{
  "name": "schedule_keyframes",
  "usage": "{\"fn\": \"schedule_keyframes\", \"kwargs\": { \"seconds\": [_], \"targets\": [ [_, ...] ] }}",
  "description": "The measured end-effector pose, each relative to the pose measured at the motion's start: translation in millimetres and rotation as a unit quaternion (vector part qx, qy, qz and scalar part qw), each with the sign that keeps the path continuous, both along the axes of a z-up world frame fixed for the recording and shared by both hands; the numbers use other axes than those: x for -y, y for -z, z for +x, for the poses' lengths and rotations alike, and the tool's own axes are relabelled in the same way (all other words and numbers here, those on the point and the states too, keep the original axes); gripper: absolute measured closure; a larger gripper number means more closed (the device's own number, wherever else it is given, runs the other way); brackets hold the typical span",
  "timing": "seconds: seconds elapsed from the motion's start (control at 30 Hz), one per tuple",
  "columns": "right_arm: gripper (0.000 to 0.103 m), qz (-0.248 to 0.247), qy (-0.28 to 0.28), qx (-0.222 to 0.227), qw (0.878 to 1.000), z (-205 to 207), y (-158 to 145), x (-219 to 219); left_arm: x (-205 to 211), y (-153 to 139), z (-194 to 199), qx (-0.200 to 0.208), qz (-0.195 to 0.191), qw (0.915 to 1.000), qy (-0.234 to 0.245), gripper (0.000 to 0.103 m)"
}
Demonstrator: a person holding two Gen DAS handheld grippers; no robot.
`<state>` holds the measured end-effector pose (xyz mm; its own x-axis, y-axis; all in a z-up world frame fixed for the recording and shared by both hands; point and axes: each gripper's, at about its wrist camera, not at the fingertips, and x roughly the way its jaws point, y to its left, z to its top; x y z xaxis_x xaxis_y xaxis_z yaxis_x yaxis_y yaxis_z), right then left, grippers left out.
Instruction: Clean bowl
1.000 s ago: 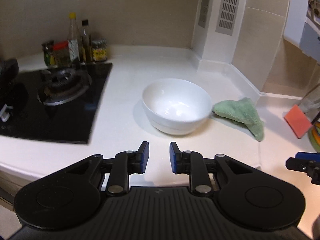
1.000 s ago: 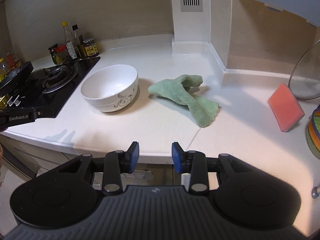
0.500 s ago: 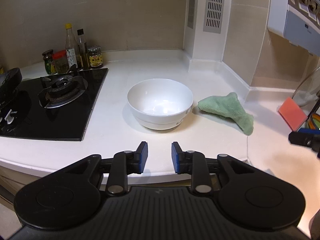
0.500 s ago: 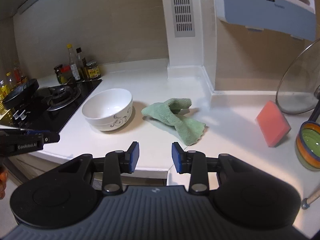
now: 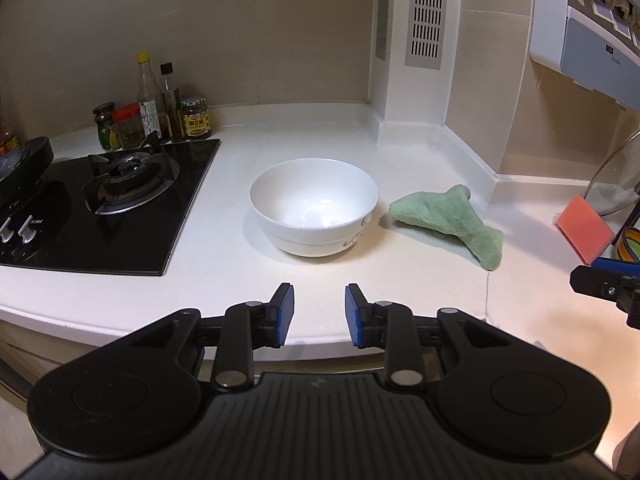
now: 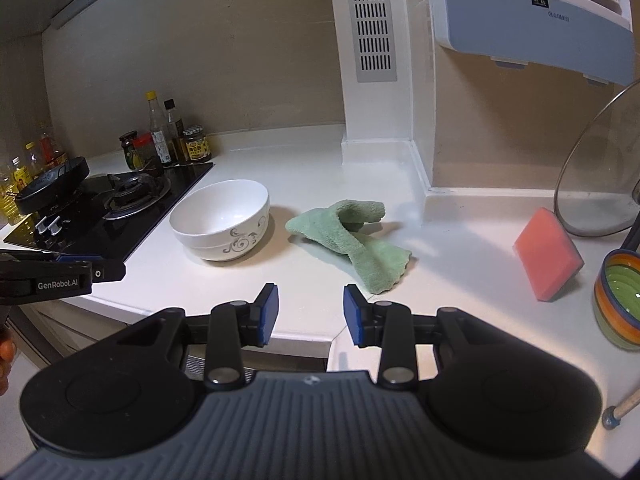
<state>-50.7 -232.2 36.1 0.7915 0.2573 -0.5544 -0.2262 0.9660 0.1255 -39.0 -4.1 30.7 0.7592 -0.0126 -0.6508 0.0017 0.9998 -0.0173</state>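
The white countertop (image 5: 224, 264) is the landmark. Its front edge curves just ahead of both grippers, and a broad bare strip lies between that edge and everything resting further back. At the counter's left end sits the black gas hob (image 5: 108, 208); a raised white ledge bounds the counter at the back and steps forward around a vented column (image 6: 372, 52).

The white bowl (image 5: 314, 206) stands upright near the middle of the counter, beside the hob's right edge, with free room on all sides. The crumpled green cloth (image 6: 352, 240) lies just to the bowl's right, apart from it. Further right, a pink sponge (image 6: 548, 254) leans tilted; whether it touches the glass lid (image 6: 596, 176) behind it is hard to tell. That lid and a striped bowl (image 6: 618, 300) are cut off by the frame's right side.

The left gripper (image 5: 319, 314) hovers level over the counter's front edge, aimed at the bowl, fingers spread with nothing between them. The right gripper (image 6: 310, 314) sits likewise, aimed toward the cloth, fingers parted and empty.
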Motion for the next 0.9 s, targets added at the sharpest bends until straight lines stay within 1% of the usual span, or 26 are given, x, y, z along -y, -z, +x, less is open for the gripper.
{"fn": "schedule_keyframes", "kwargs": {
  "seconds": [0.2,0.4,0.53,0.9],
  "targets": [
    [0.072,-0.001,-0.011,0.005,1.000,-9,-1,-8,-3,1,-10,-0.010,-0.004,0.9999,-0.008,0.069],
    [0.072,-0.013,-0.019,0.010,1.000,-11,-3,-16,-5,1,-19,-0.009,0.006,0.9998,-0.016,0.069],
    [0.072,-0.015,-0.021,0.012,1.000,-11,-4,-19,-7,0,-19,-0.009,0.005,0.9997,-0.023,0.069],
    [0.072,-0.013,-0.011,0.006,1.000,-7,-1,-16,-7,0,-12,-0.005,0.004,0.9999,-0.015,0.069]
  ]
}}
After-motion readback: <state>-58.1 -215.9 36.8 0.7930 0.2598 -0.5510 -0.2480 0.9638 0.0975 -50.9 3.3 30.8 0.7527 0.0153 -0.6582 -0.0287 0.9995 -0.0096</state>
